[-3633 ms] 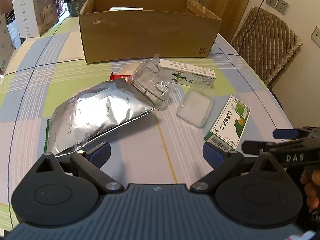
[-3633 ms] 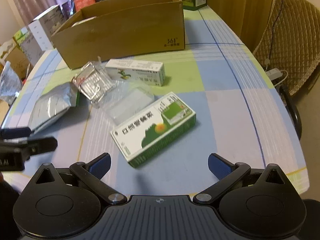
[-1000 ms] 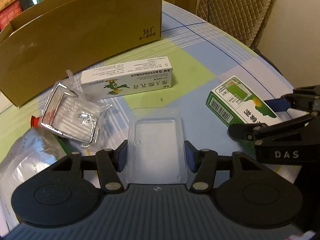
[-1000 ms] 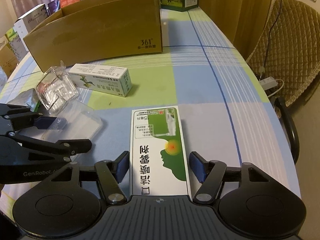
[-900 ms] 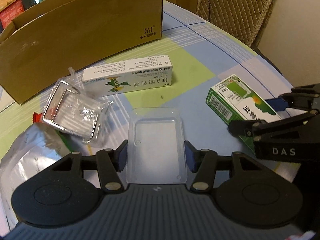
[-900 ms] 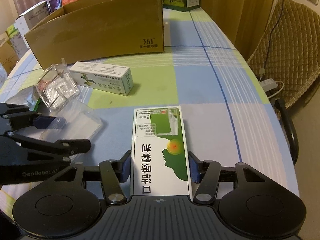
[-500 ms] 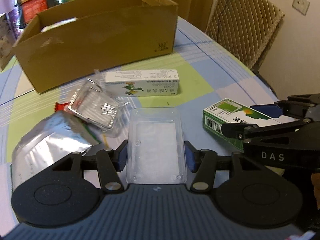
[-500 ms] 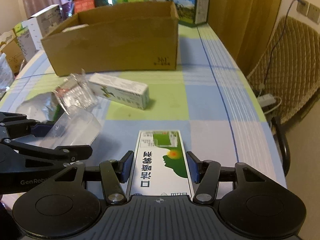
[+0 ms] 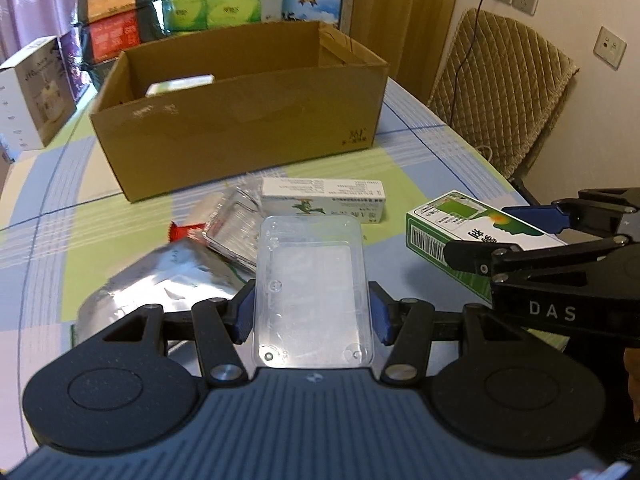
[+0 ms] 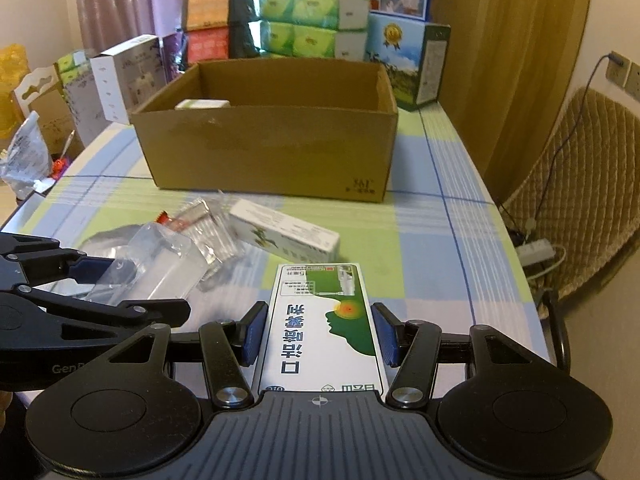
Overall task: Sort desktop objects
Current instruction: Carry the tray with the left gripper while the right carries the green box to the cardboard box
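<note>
Two grippers, each clamped on one item above the checked tablecloth point(image 10: 436, 240). Left gripper point(image 9: 311, 312): blue pads pressed to both long edges of a clear rectangular plastic tray point(image 9: 312, 292), shallow, lower centre of its view. Right gripper point(image 10: 320, 334): closed on a flat green-and-white carton point(image 10: 324, 328) printed with Chinese characters, a green head profile and an orange dot; barcode on its end. "DAS" on the right gripper body, "Gen…" on the left. Beyond, mid-frame: a long white carton with green print point(image 9: 323, 199), a crumpled clear blister pack point(image 9: 232, 226), a silver foil pouch point(image 9: 160, 276). Farther up, an open brown cardboard box point(image 9: 240, 128) with a small carton inside; stacked green tissue packs point(image 10: 312, 24) behind.
</note>
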`<state>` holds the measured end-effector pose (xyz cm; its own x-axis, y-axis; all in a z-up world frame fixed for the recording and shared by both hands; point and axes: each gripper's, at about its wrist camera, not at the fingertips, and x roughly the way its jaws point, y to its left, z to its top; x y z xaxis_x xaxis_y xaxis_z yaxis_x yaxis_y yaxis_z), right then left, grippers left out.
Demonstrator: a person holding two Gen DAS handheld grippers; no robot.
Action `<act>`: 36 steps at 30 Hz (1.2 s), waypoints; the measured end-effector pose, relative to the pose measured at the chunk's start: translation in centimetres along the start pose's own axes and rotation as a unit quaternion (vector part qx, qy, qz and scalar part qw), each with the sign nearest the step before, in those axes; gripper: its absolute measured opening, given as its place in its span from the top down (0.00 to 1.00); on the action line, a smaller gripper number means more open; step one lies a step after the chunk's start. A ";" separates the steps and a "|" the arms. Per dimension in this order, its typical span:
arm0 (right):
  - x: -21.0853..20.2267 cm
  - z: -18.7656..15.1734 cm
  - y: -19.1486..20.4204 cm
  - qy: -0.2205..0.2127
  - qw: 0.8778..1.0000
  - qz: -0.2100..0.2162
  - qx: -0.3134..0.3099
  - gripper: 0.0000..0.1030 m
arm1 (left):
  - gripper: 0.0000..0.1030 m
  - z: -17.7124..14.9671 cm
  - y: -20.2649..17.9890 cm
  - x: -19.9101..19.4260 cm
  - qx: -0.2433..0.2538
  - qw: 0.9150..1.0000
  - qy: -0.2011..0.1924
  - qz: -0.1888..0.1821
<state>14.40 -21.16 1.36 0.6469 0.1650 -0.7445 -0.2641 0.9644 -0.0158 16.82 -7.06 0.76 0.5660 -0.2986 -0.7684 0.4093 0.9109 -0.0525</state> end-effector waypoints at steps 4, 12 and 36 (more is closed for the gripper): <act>-0.4 0.3 0.6 -0.006 1.000 0.004 -0.005 0.49 | 0.50 0.2 0.6 -0.8 -0.003 1.000 -0.007 0.006; -0.3 1.2 1.0 -0.014 1.000 0.009 -0.011 0.49 | 0.50 1.3 1.7 -1.9 0.000 1.000 -0.020 0.017; 4.6 17.9 -0.9 -0.072 0.995 0.043 -0.050 0.49 | 0.50 17.5 9.0 1.5 0.023 0.997 -0.061 0.049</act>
<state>30.38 -17.56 9.89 0.7127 0.2800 -0.6431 -0.3874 0.9215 -0.0282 33.88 -4.25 10.26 0.6861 -0.2444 -0.6852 0.3795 0.9238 0.0505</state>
